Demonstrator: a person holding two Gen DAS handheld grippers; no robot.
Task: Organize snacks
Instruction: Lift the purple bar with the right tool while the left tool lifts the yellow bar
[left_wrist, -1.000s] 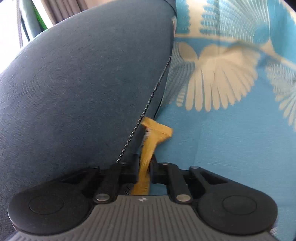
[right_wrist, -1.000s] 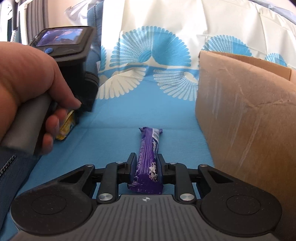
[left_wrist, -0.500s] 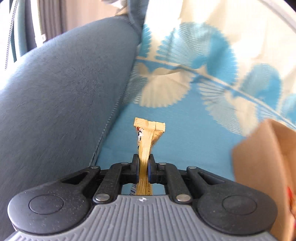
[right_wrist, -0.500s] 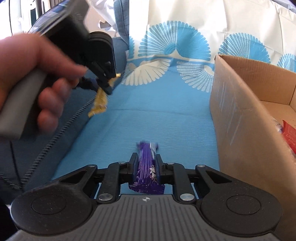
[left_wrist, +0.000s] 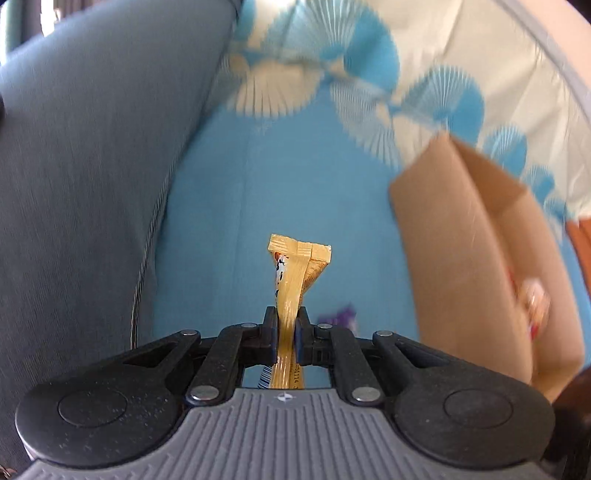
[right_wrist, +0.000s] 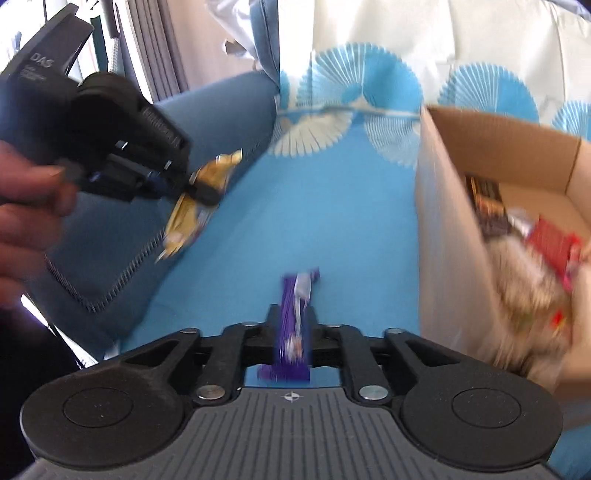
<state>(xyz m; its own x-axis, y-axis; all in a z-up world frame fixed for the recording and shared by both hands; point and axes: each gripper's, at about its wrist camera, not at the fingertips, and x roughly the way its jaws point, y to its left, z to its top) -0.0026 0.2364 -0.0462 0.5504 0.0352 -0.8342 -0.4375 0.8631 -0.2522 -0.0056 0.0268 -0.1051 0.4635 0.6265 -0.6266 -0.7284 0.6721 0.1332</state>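
My left gripper (left_wrist: 286, 325) is shut on a gold snack wrapper (left_wrist: 295, 266) and holds it in the air above the blue patterned sofa seat (left_wrist: 288, 177). The right wrist view shows that gripper (right_wrist: 192, 188) at the left with the gold wrapper (right_wrist: 192, 210) hanging from it. My right gripper (right_wrist: 291, 325) is shut on a purple snack bar (right_wrist: 293, 317), lifted over the seat. A cardboard box (right_wrist: 443, 206) stands to the right with several snack packets (right_wrist: 532, 258) inside; it also shows in the left wrist view (left_wrist: 469, 258).
A dark blue sofa armrest (left_wrist: 92, 184) with a zipper edge rises at the left. The patterned backrest cover (right_wrist: 406, 55) stands behind the seat. A hand (right_wrist: 26, 206) holds the left gripper's handle.
Both grippers have lifted with their snacks. The left one swung right from the armrest, bringing the box into its view. The right view now looks down into the box.
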